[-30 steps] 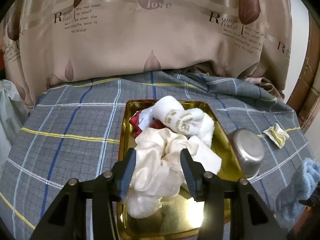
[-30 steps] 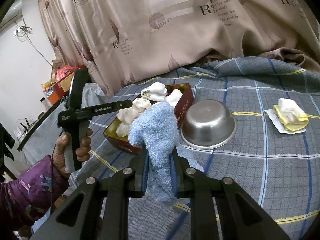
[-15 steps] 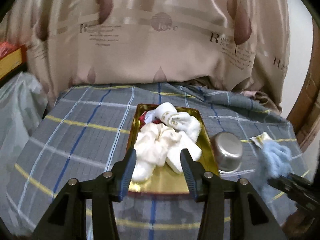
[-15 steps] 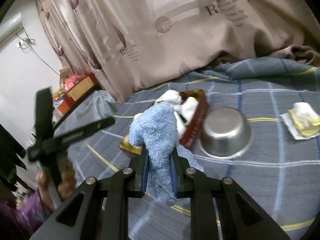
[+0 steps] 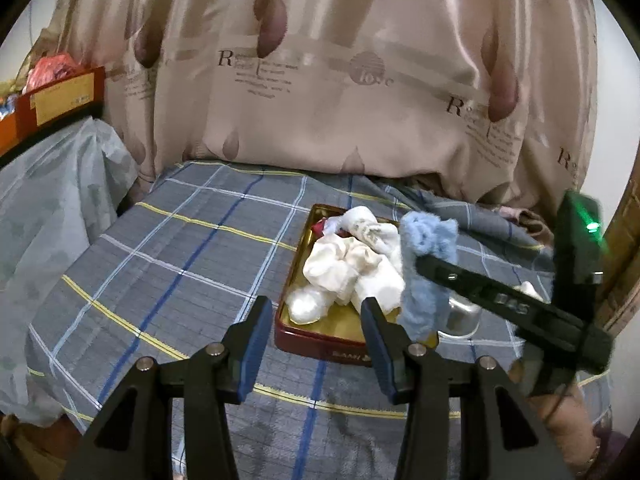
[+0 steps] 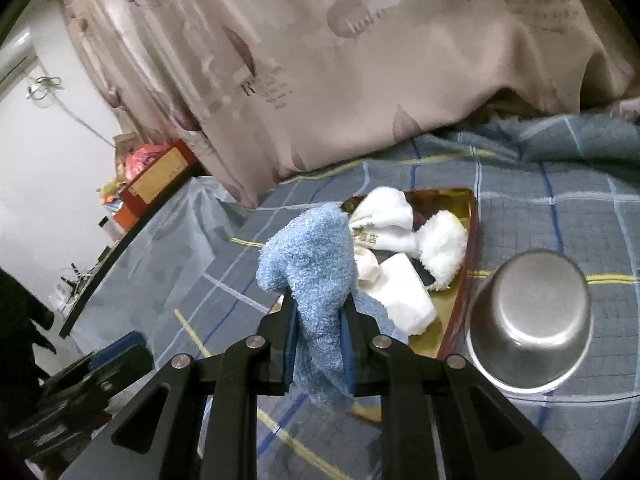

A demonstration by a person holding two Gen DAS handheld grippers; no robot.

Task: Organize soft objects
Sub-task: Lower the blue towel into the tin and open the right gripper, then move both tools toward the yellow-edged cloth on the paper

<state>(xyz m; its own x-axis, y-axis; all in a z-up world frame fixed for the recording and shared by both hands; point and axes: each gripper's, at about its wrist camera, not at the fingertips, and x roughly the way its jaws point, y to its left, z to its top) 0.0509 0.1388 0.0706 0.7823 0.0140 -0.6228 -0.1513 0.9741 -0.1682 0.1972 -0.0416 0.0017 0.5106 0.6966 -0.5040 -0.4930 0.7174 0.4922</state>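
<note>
The blue sock [image 6: 316, 276] is pinched by the right gripper [image 6: 318, 344] while the left gripper [image 5: 316, 332] is held wide and empty, so the sock could be dropped beside the already full tin [image 5: 320, 346].

Open plaid table [image 5: 192, 264] was seen left of the tin [image 5: 320, 344]; its right side was blocked by the steel bowl [image 6: 528, 320].

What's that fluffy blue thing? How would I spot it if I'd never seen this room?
Find the checked grey cloth, then the gold tray of white cloths beside the steel bowl. Near the tray's edge, the right gripper pinches a blue sock. It is the only blue, fuzzy piece; the others are white.
</note>
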